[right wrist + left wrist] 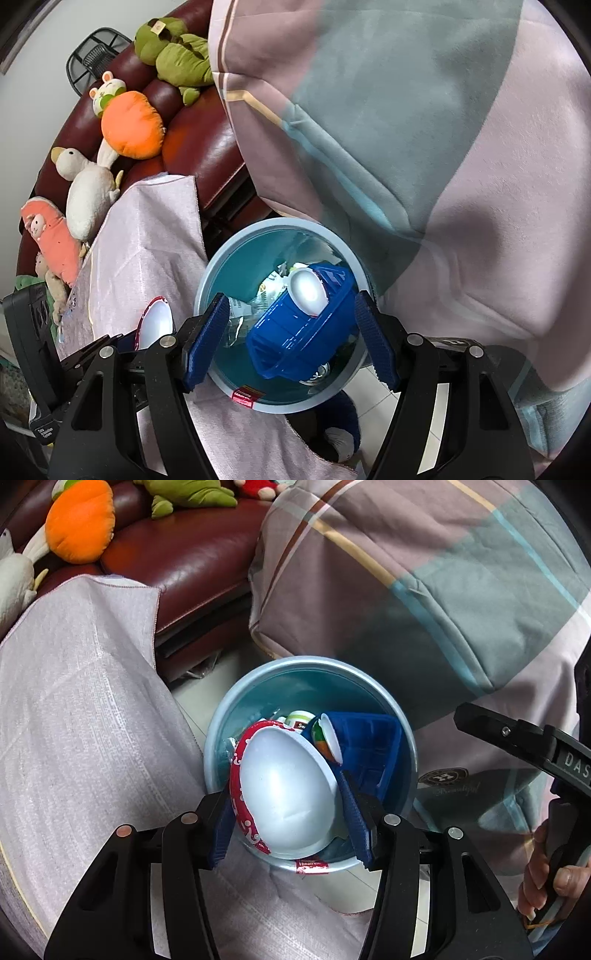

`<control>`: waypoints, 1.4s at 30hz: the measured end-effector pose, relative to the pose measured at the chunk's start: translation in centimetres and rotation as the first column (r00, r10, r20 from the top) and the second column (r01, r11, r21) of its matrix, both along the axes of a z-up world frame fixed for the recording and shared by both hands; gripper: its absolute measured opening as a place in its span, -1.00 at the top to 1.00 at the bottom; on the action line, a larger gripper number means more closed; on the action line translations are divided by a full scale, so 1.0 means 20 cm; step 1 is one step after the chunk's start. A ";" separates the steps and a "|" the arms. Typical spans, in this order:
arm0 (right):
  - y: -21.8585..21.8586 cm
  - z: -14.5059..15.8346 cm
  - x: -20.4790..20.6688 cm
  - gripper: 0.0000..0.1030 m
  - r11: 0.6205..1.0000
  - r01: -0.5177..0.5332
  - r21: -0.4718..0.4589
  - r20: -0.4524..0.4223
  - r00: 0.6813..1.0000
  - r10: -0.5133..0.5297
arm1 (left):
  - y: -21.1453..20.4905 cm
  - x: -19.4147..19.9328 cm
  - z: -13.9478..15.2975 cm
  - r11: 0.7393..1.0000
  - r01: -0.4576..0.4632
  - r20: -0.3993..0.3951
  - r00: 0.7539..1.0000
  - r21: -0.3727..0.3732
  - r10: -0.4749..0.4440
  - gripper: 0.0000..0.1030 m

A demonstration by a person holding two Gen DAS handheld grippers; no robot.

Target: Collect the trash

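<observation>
My left gripper (286, 786) is shut on a white paper bowl (288, 760) with a red patterned outside, held tilted over the near rim of a light-blue trash bin (306, 661). Inside the bin lie a blue plastic tray (369, 746), a small white cup (327, 738) and wrappers. In the right wrist view, my right gripper (291, 299) hangs open above the bin (273, 223). The blue tray (303, 332) and the cup (308, 291) rest loose below its pads. The bowl (157, 325) shows at lower left.
A pale cloth (81, 709) drapes a surface left of the bin. A striped blanket (424, 583) hangs at its right. Behind stands a maroon sofa (192, 557) with plush toys (79, 520). A person's hand (546, 878) holds the right gripper's handle. Tiled floor (365, 395) shows by the bin.
</observation>
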State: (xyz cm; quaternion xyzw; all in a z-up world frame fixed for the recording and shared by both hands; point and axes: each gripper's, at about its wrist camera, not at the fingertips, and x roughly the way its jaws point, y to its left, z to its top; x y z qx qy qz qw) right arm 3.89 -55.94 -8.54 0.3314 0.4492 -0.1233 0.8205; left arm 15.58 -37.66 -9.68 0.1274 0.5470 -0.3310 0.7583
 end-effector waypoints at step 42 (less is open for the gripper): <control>0.51 0.37 -0.20 -0.82 0.973 -0.186 -0.140 0.015 0.982 0.190 | 0.63 -0.28 0.42 0.982 -0.160 0.136 0.976 -0.096 0.172 -0.92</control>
